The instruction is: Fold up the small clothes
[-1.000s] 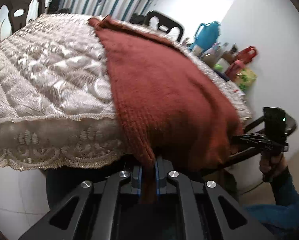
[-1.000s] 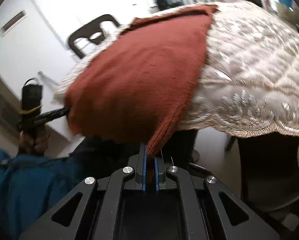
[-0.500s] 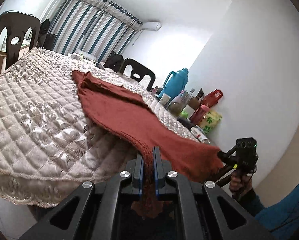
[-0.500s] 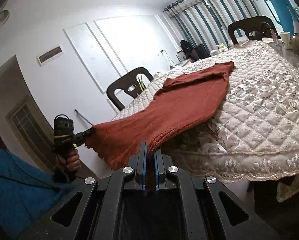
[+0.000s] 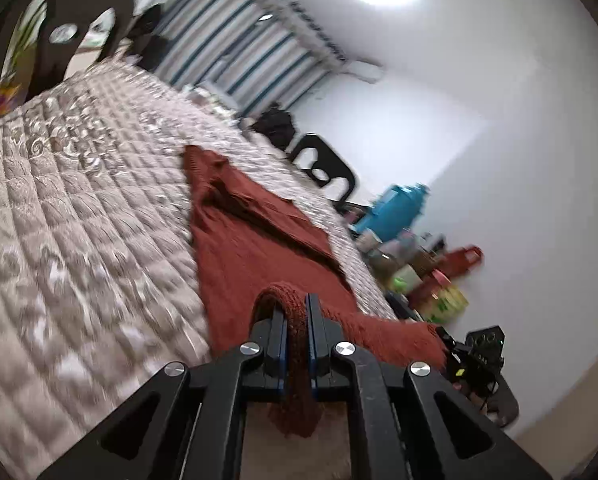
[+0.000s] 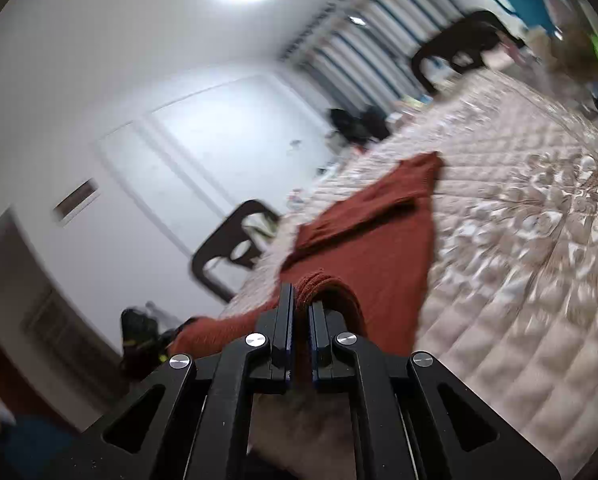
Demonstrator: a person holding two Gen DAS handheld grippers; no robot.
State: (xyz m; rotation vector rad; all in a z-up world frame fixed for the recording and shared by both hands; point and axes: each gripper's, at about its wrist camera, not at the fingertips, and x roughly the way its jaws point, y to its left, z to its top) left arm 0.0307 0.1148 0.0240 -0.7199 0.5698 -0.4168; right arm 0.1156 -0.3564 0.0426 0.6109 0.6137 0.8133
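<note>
Sweater hem point(image 5: 295, 320) now above quilt edge.

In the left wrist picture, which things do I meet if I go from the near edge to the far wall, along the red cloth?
Left gripper, shut on the red cloth → quilted cover → black chair → striped curtain.

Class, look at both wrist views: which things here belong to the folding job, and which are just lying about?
Part of the job: red knitted garment; left gripper and right gripper, both shut on its hem; quilted tablecloth.

Lying about: blue thermos; dark chairs; striped curtains.
</note>
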